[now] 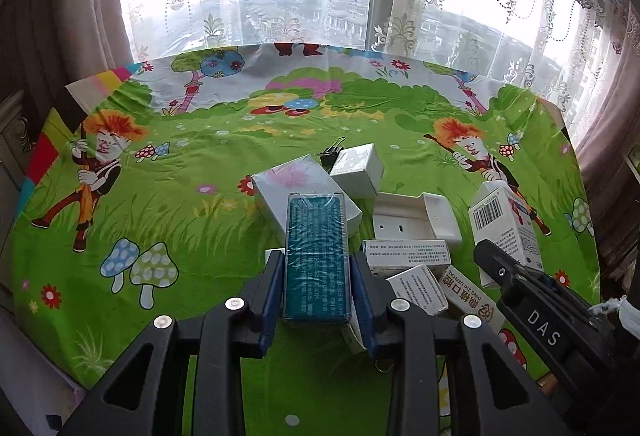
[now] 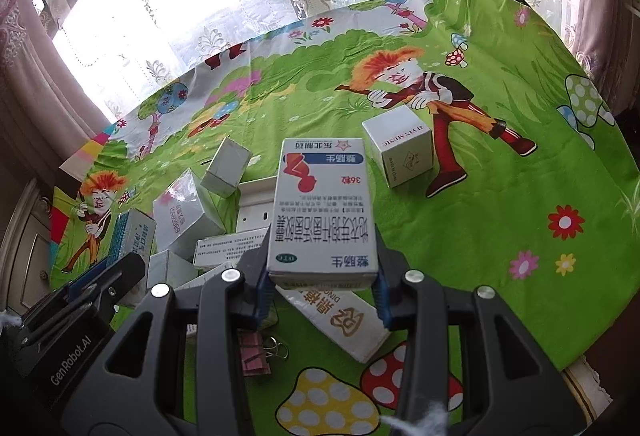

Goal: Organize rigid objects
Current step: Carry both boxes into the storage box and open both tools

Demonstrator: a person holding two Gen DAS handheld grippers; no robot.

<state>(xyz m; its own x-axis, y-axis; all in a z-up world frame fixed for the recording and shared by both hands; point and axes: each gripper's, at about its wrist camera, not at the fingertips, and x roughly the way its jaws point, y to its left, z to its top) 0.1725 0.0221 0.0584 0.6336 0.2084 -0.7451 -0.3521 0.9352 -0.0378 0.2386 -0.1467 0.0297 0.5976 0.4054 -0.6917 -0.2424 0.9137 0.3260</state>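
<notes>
My left gripper (image 1: 317, 278) is shut on a teal box wrapped in clear film (image 1: 316, 256), lifted a little over the pile. Its blue pads press the box's long sides. My right gripper (image 2: 322, 270) is shut on a white medicine box with red and blue print (image 2: 322, 208), also lifted; the same box (image 1: 506, 226) shows at the right of the left wrist view. Below lies a heap of small white boxes (image 1: 406, 256), an open white tray box (image 1: 416, 220) and a long box with orange print (image 2: 340, 320). A white cube box (image 2: 400, 150) stands apart on the right.
A round table under a green cartoon cloth (image 1: 180, 204) stands before a curtained window. A black binder clip (image 1: 332, 152) lies behind the pile and a pink one (image 2: 256, 354) near the front. The table's edge (image 2: 580, 364) runs close on the right. The cloth's left half is bare.
</notes>
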